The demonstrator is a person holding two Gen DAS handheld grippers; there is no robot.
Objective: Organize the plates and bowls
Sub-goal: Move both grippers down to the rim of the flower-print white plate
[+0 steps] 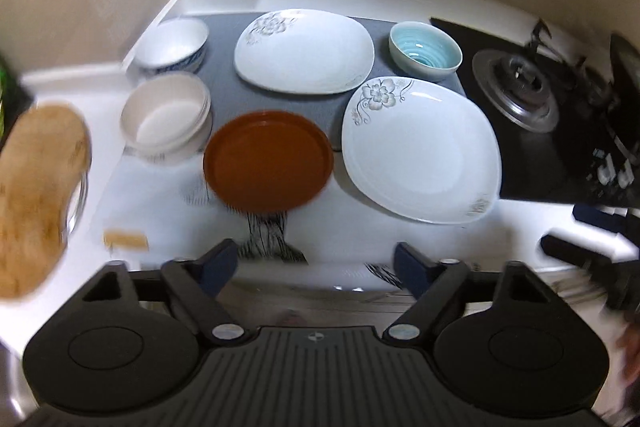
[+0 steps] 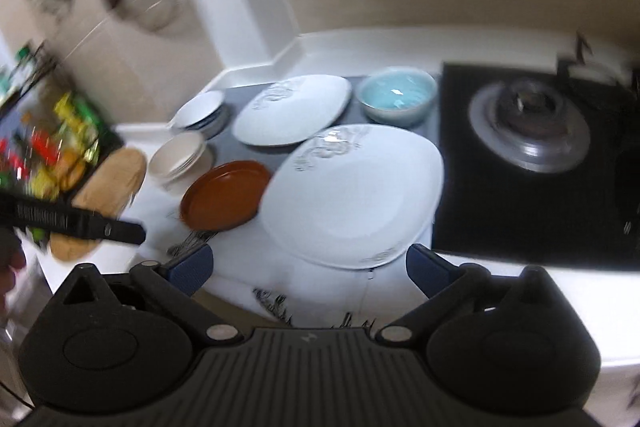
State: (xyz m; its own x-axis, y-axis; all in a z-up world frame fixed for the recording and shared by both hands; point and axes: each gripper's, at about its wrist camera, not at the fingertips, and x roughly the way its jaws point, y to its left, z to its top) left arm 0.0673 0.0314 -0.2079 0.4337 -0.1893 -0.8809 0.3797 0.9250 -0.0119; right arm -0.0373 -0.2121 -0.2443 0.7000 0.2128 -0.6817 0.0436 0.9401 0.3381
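Both grippers hang above the counter's front edge, nothing taken up yet. The left gripper has its blue fingers spread wide and empty; the right gripper is the same, splayed with nothing between its pads.

Take the brown plate as the marker. It sits dead ahead of the left gripper, just beyond the fingertips, flat on the white counter. Just right of it lies the near flowered plate, their rims close, though I can't tell if they touch. Behind the brown plate, on the grey mat, rests the far flowered plate. Left of the brown plate stand the stacked cream bowls, and behind those a blue-patterned bowl. The teal bowl is back and right, beside the black stove.

Now the key relation: from the right wrist view the near flowered plate lies straight ahead of the right gripper, its near rim almost between the fingers, while the brown plate is off to its left. So I'd judge the right hand is better placed for the flowered plate, and the left for the brown one. That flowered plate runs longest on a diagonal, from its flowered back-left corner to its front-right corner, so a rim pinch at the near edge looks the sensible approach. It's broad and glossy, so a shallow grip could slip.
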